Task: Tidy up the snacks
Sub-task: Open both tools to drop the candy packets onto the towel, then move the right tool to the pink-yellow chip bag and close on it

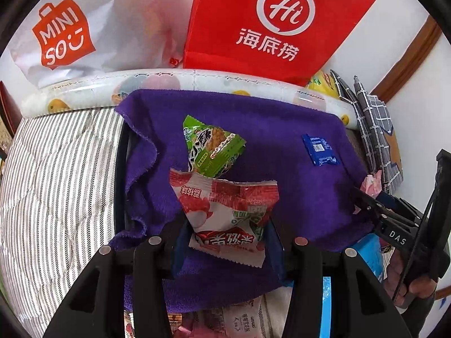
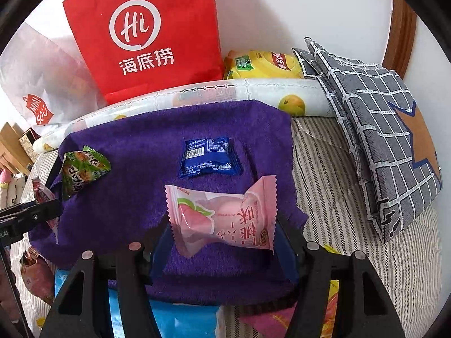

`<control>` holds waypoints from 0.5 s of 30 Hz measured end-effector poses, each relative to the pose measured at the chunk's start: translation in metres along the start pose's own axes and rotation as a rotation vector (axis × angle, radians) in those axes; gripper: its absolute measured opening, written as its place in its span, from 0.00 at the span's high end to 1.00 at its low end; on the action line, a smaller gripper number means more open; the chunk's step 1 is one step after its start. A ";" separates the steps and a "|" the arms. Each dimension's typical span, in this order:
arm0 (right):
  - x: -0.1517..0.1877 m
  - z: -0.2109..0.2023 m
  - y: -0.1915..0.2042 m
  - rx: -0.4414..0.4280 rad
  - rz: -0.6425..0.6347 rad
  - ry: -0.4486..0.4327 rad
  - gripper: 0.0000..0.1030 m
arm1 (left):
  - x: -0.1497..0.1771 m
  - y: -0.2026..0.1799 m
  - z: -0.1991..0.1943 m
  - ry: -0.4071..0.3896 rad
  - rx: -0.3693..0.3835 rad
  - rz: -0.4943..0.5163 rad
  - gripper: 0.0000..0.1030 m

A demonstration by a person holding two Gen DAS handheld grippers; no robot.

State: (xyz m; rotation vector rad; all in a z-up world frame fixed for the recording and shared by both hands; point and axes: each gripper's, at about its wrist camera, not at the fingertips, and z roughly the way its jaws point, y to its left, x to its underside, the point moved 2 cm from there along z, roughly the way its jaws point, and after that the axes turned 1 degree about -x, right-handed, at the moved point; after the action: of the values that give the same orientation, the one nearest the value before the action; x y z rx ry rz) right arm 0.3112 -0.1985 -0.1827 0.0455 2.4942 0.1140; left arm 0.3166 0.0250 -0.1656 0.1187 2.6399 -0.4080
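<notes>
A purple towel (image 1: 296, 191) (image 2: 135, 146) covers the middle of the striped bed. On it lie a green snack packet (image 1: 211, 146) (image 2: 81, 169) and a dark blue packet (image 1: 318, 150) (image 2: 210, 157). My left gripper (image 1: 227, 225) is shut on a red and white lychee packet (image 1: 225, 211), just in front of the green one. My right gripper (image 2: 224, 225) is shut on a pink peach packet (image 2: 225, 219), in front of the blue one. The right gripper (image 1: 363, 197) shows at the right edge of the left wrist view. The left gripper (image 2: 33, 211) shows at the left edge of the right wrist view.
A red shopping bag (image 1: 267, 22) and a white Miniso bag (image 1: 64, 33) lean on the wall behind a rolled fruit-print mat (image 1: 169, 77). Grey checked cushions (image 2: 380, 140) and a yellow packet (image 2: 262, 64) sit at the right. More snack packets (image 2: 183, 321) lie below the towel's near edge.
</notes>
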 end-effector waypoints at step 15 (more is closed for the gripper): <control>0.009 -0.067 -0.003 0.029 0.015 -0.095 0.16 | 0.012 -0.019 -0.045 -0.056 -0.057 -0.012 0.19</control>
State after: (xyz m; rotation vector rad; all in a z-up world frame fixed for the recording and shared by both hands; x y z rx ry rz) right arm 0.2634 -0.2057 -0.1348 0.0797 2.4014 0.0806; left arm 0.2840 0.0206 -0.1277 0.0722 2.5956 -0.3346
